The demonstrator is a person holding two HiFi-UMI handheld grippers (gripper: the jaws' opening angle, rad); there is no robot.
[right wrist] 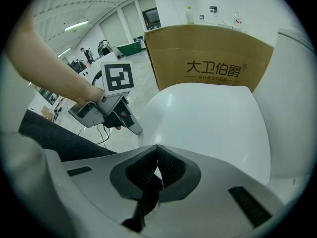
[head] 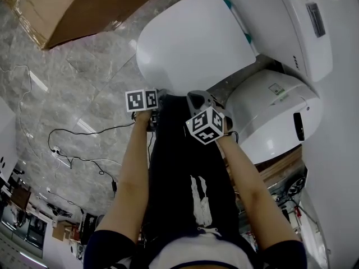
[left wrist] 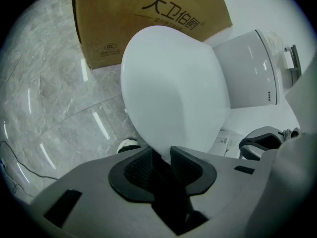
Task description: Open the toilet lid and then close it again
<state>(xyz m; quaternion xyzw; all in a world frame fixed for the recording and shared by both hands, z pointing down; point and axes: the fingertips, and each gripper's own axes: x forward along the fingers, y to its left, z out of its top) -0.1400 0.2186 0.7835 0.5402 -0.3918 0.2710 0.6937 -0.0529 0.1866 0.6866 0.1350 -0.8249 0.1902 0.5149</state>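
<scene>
The toilet lid is seen as a smooth, glossy white shell, rounded at the front and gently domed, with no marking on it. Its front rim is being pinched by the left gripper. The thin white edge is taken between the two ribbed pads, and the rest of the lid is spread out ahead of and above those jaws. The right gripper is held just beside the left one, jaws pressed together with nothing between them. The lid is found straight ahead of its tips, though whether it is touched cannot be told. Beyond the lid, a brown cardboard box with printed characters is seen, and grey marble floor is seen off to the left gripper's left.
</scene>
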